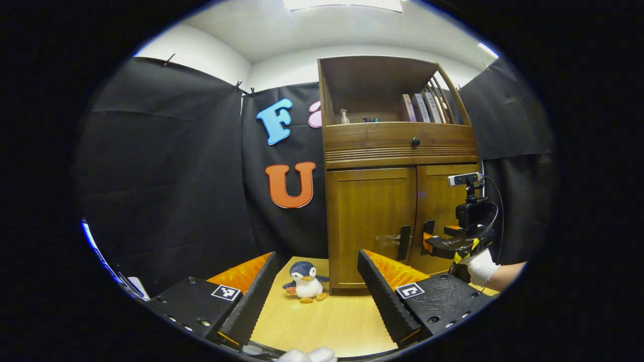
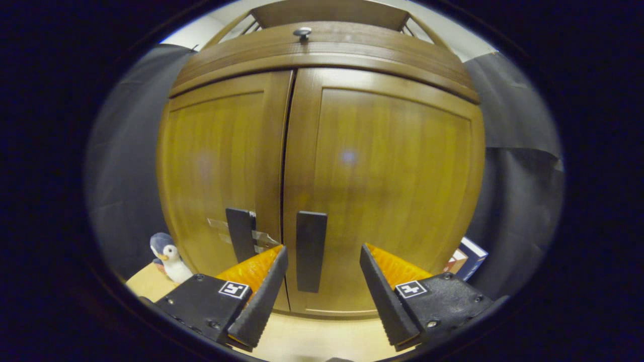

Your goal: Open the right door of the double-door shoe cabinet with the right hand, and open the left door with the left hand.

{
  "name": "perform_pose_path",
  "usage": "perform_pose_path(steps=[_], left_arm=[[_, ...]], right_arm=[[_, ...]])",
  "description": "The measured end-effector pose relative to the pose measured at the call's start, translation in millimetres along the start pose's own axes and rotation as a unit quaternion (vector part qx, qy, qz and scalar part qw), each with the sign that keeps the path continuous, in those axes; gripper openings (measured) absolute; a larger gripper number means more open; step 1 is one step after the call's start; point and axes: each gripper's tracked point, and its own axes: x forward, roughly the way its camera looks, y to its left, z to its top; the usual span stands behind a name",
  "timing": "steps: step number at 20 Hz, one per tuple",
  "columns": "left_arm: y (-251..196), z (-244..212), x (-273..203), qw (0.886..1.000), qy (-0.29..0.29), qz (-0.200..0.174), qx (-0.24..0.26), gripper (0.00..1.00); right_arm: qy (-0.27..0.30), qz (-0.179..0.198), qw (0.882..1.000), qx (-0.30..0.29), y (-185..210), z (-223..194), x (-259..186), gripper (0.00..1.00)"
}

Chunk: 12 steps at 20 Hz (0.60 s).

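Right tongs [image 2: 319,281] spread wide around right door handle [image 2: 310,251], not touching, left tongs [image 1: 317,291] released above table [image 1: 322,322], both doors shut.

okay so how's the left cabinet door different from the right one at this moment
The right door has the right gripper open and straddling its dark handle; the left door has no gripper at its handle, since the left gripper hangs farther back. Pale tape-like strips cross the left handle, none the right. Both doors are shut.

No readable text or numbers for you here, just square coded markers [image 2: 234,289] on each gripper's fingers.
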Motion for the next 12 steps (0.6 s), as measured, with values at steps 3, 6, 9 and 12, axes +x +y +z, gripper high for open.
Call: perform_pose_path(steps=[3,6,9,12], left_arm=[[7.6,-1.9,0.9,1.000,0.003,0.010,0.003,0.96],[16.6,-4.3,3.0,1.000,0.006,0.023,0.001,0.96],[21.9,-4.3,3.4,1.000,0.009,0.029,-0.001,0.96],[24.2,-3.6,3.6,0.999,0.008,0.033,0.001,0.96]], right_arm=[[0.009,0.004,1.000,0.005,4.1,-2.7,17.1,0.79],[0.023,0.007,1.000,0.015,6.4,-6.3,30.0,0.65],[0.032,0.015,0.999,0.027,6.1,-9.7,32.0,0.50],[0.033,0.015,0.999,0.033,7.8,-9.8,33.5,0.39]])
